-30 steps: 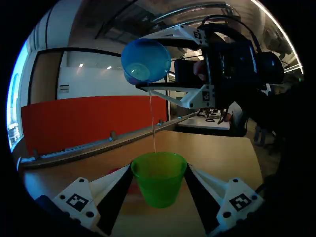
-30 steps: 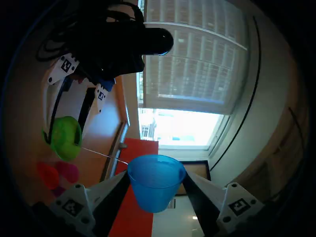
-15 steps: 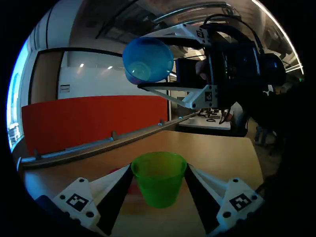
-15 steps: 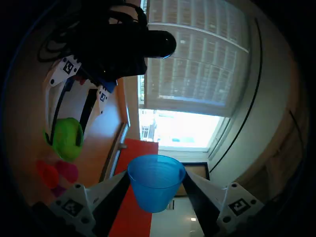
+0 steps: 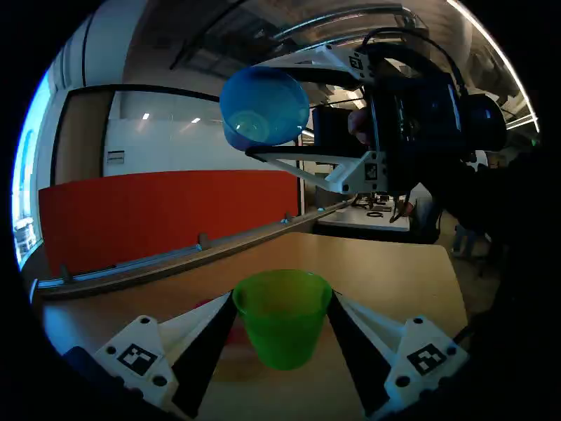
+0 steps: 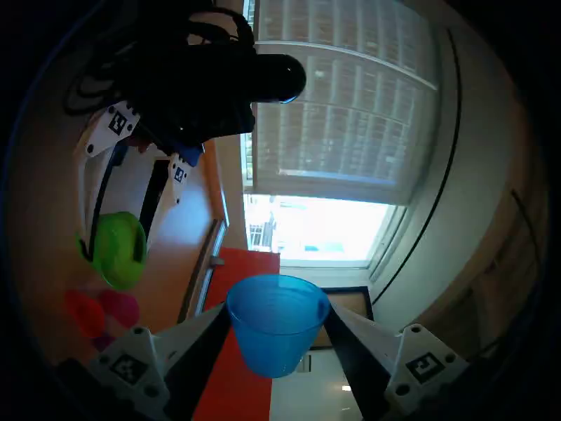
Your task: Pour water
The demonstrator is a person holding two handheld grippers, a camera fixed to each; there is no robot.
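My left tongs [image 5: 282, 303] are part-way closed on the green cup [image 5: 282, 333], both fingers pressing its sides. The cup is upright over the desk [image 5: 393, 274]; I cannot tell whether it rests there. My right tongs [image 6: 278, 313] grip the blue cup [image 6: 278, 340] the same way. In the left gripper view it hangs tipped at 12 o'clock, well above the green one. The fingers carry black-and-white marker squares [image 5: 137, 358], the one marking I make out. The thin water stream of a second ago has stopped.
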